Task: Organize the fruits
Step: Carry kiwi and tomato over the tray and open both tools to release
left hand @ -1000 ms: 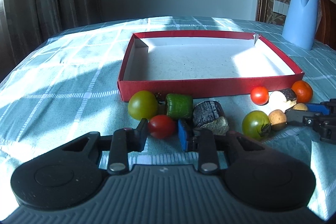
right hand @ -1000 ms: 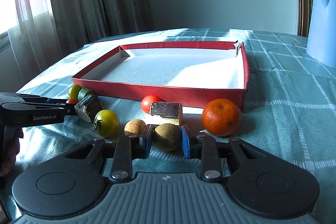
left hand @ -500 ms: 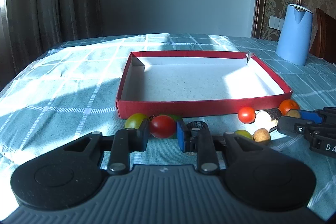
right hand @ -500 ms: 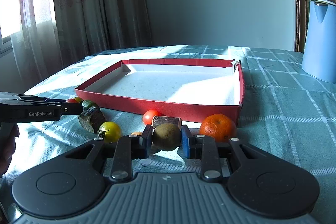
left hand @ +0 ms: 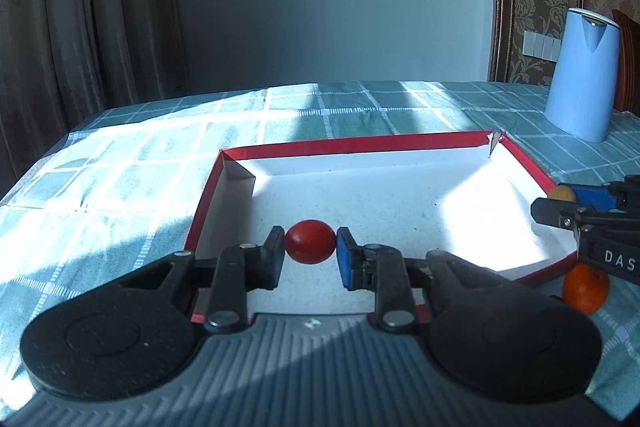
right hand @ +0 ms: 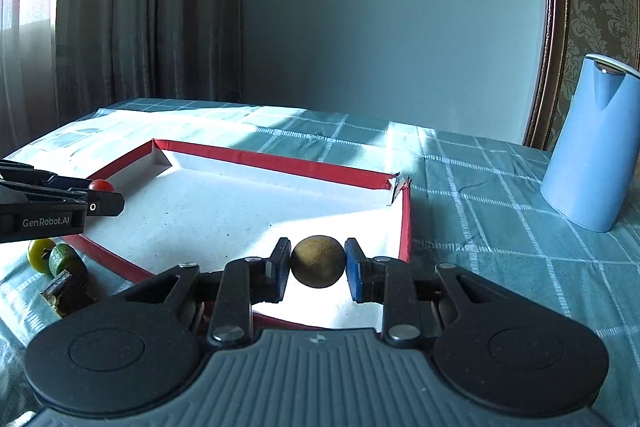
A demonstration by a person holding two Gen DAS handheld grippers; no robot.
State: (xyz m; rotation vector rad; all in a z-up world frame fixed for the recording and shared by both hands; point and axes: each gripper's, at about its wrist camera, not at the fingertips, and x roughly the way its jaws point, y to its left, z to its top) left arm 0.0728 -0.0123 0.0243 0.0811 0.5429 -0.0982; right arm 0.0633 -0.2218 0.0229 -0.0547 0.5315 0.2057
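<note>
A: How is the left gripper [left hand: 311, 253] held?

B: It points forward and tips down a little. It is up over the near left part of the red box [left hand: 400, 143]. Its two fingers squeeze a red tomato [left hand: 310, 241].

A: Where is the tomato, then?

B: Right between the fingertips, touching both pads. It hangs in the air above the white floor of the box. It does not rest on anything.

A: And the right gripper [right hand: 317, 265]?

B: It tips down the same way. It is over the near right part of the box [right hand: 405, 223]. It is clamped on a round brown fruit [right hand: 317, 261].

A: Is that fruit touching the box?

B: No. It sits between the two pads, up off the box floor.

A: Can each gripper see the other?

B: Yes. From the left view, the right gripper [left hand: 560, 205] pokes in from the right side with the brown fruit [left hand: 562, 194] at its tip. From the right view, the left gripper [right hand: 106, 195] pokes in from the left with the tomato [right hand: 101, 185].

A: What is left on the worktop [right hand: 500, 227]?

B: An orange [left hand: 585, 289] sits just outside the box. By the left edge of the box are a yellow-green tomato [right hand: 39, 251], a green fruit [right hand: 66, 259] and a dark chunk [right hand: 68, 291]. A blue kettle [right hand: 592, 143] stands far off to the right.
</note>
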